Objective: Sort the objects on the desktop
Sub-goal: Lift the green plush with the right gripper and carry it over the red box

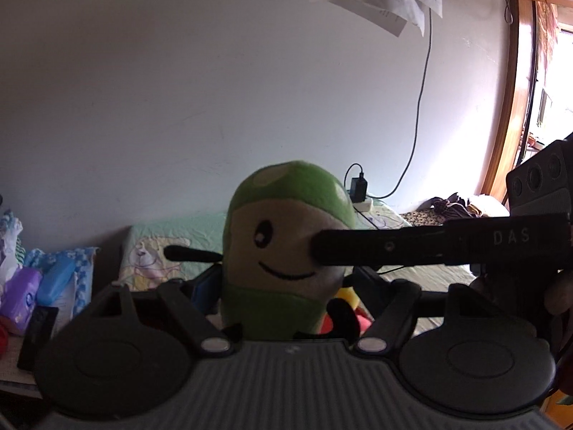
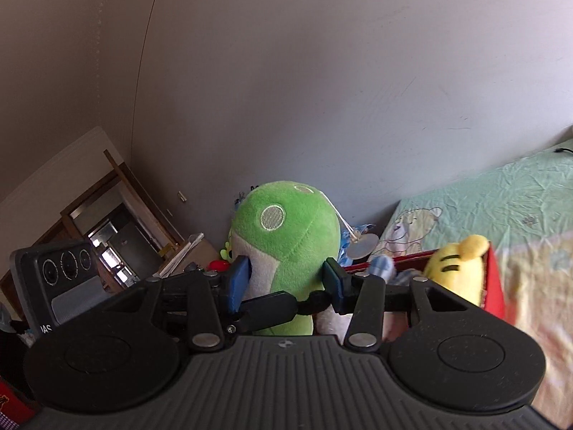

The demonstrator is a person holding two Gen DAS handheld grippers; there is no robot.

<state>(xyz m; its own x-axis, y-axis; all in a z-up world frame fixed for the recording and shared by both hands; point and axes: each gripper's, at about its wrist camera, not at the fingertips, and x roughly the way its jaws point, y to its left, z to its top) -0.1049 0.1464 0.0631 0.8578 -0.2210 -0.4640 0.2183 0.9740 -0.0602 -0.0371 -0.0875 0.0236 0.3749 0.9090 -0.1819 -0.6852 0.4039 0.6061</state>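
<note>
A green plush toy [image 1: 286, 236] with a beige smiling face is held up in the air between both grippers. My left gripper [image 1: 283, 286] is shut on its lower body, with the blue pads pressing its sides. My right gripper [image 2: 286, 279] is shut on the same green plush toy [image 2: 286, 236], seen from the back. The right gripper's black finger [image 1: 429, 245] reaches in from the right across the toy's face. A yellow plush [image 2: 458, 268] lies in a red box [image 2: 496, 286] below right.
A bed with a green sheet [image 2: 501, 193] runs along the white wall. Wet-wipe packs [image 1: 21, 294] and a black remote [image 1: 35, 337] lie at left. A charger and cable [image 1: 358, 186] sit on the bed. A doorway [image 2: 118, 236] shows at left.
</note>
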